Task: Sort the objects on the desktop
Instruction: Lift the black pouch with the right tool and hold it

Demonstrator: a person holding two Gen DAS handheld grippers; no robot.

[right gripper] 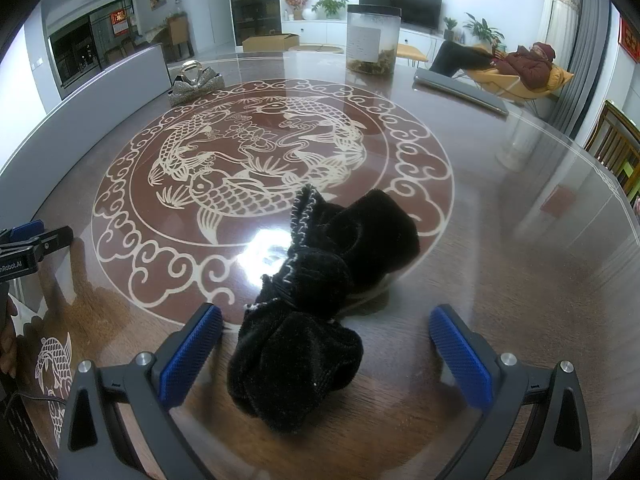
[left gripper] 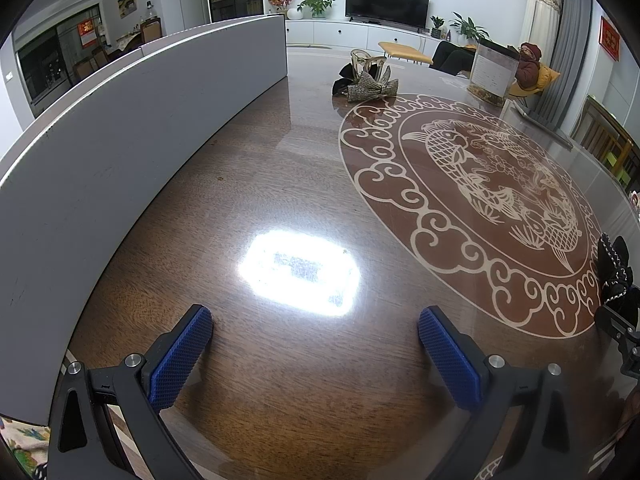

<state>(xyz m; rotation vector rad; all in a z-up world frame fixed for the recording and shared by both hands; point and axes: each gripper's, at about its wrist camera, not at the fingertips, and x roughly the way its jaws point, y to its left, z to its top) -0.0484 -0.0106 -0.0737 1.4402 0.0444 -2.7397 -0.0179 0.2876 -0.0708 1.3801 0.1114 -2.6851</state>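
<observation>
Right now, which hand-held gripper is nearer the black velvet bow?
Right. The right hand-held gripper is open with the black bow lying between its fingers. The left hand-held gripper is open over bare table, the bow off to its right.

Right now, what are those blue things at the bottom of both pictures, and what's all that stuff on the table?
Those blue things are the jaws of two grabbing tools. A person holds one tool in each hand, and each tool has a small camera looking forward along its jaws. One picture comes from the left gripper, the other from the right gripper.

Both sets of jaws are wide open and hold nothing. The left one hovers over bare table. The right one has a black fuzzy hair bow lying between its jaws, not yet pinched.

Farther back on the table are a sparkly silver bow clip and a clear jar with a label. A long grey board stands along the table's left side.
</observation>
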